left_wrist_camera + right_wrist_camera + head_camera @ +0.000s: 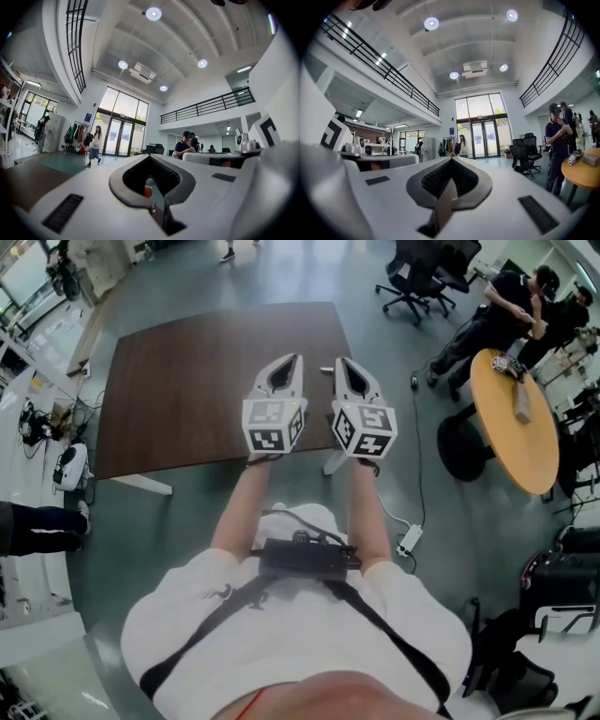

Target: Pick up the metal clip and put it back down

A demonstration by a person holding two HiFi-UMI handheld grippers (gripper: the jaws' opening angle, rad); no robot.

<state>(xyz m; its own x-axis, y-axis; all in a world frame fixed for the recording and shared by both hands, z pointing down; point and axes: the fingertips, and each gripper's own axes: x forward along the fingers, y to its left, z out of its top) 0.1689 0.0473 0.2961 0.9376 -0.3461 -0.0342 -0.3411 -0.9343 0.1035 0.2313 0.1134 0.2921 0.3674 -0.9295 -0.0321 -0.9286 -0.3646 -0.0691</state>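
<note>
The left tool (293, 359) and right tool (339, 362) are both closed, tips together and gripping nothing. They are held side by side above the near edge of the brown tabletop (178, 381). Through the left tool's gap shows a small shiny bit, possibly the metal clip (151, 206), just above a patch of brown.

Right hand-held gripper (450, 160), jaws apparently together
</note>
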